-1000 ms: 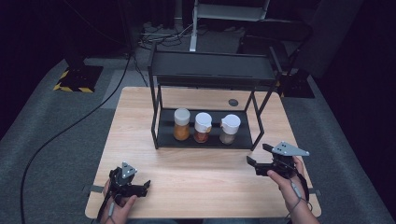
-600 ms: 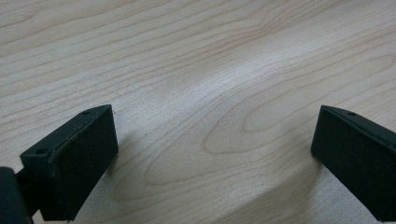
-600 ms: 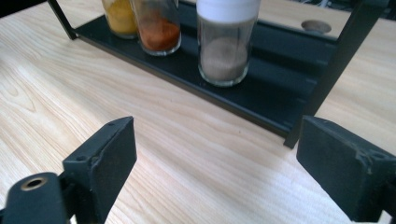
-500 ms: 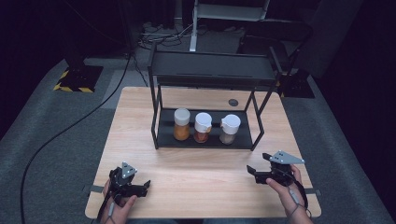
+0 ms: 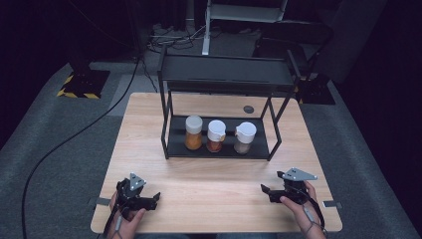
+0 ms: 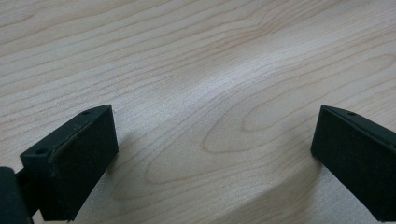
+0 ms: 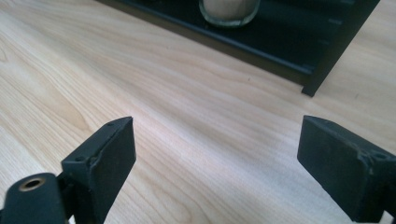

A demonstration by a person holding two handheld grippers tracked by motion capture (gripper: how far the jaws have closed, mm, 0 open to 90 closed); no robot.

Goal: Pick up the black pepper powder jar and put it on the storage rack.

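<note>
A black two-shelf rack (image 5: 225, 74) stands at the middle of the wooden table (image 5: 209, 174). On its lower shelf are three white-lidded jars: an orange one (image 5: 193, 132), a red-brown one (image 5: 216, 136) and a beige one (image 5: 244, 137). My left gripper (image 5: 155, 198) lies low over the table near the front left corner, open, with bare wood between its jaws (image 6: 215, 121). My right gripper (image 5: 265, 191) is near the front right, open and holding nothing (image 7: 217, 126). It points toward the rack's corner post (image 7: 327, 60) and the beige jar (image 7: 229, 9).
A small dark round disc (image 5: 248, 109) sits on the table behind the rack. Bare wood runs between the rack and the front edge. A black cable (image 5: 74, 137) crosses the grey floor at the left. Dark equipment stands beyond the table.
My right gripper has come down toward the table and nearer its front edge. The left gripper and the jars have stayed put.
</note>
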